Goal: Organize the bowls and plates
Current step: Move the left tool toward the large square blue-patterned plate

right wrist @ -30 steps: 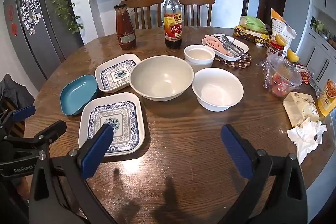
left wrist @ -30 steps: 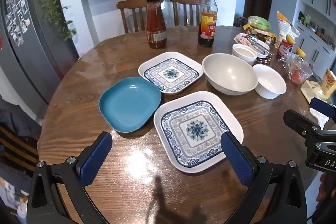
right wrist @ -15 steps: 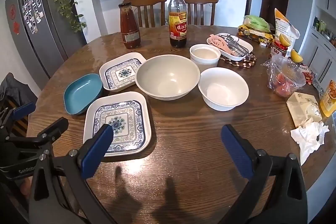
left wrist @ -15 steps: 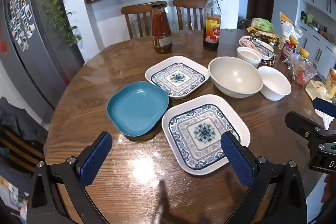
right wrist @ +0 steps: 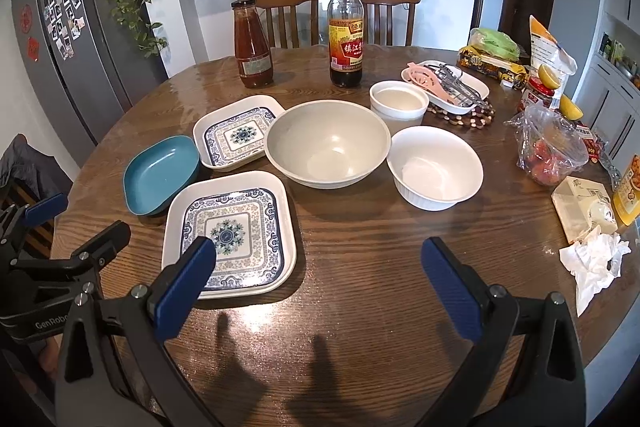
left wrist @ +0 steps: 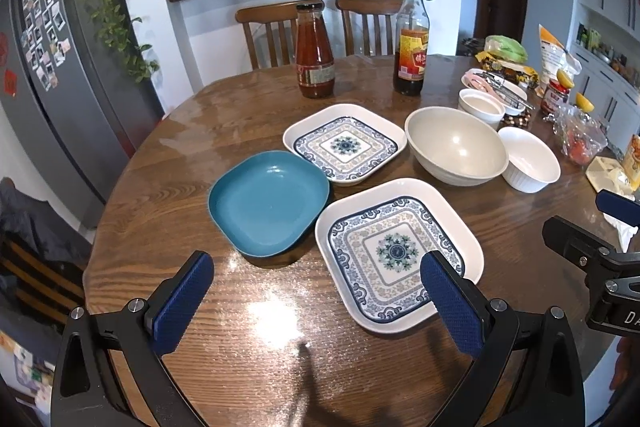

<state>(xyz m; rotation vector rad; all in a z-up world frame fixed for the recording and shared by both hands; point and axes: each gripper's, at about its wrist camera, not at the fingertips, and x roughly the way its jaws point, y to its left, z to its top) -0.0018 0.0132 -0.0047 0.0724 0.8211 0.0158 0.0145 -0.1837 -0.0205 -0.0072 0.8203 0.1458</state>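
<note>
Left wrist view looks over a round wooden table (left wrist: 168, 163) with the left gripper (left wrist: 316, 291) released, its two blue pads wide apart above bare wood and holding nothing; its right pad overlaps the near patterned plate's front edge in the picture, though contact cannot be told. Three plates show: one teal plate (left wrist: 268, 201) at about 11 o'clock from the gripper, one near patterned plate (left wrist: 394, 247) at 1 o'clock, and one far patterned plate (left wrist: 345, 143) at 12 o'clock behind them. All three are rounded squares lying flat, face up, each turned so a corner points toward the camera; none has a clear long axis. The teal plate sits just beside both patterned ones. Three bowls stand upright at 2 o'clock: one big bowl (left wrist: 456, 151), one white bowl (left wrist: 530, 165) just beside it, and one small ramekin (left wrist: 480, 107) behind. Two bottles stand upright at the far side, one red sauce bottle (left wrist: 315, 53) and one dark vinegar bottle (left wrist: 411, 39). Right wrist view shows the right gripper (right wrist: 318, 287) also released and empty, hanging over bare wood with the near patterned plate at its 11 o'clock and the white bowl at 1 o'clock. One crumpled tissue (right wrist: 592, 263) lies at 3 o'clock near the table's edge.
</note>
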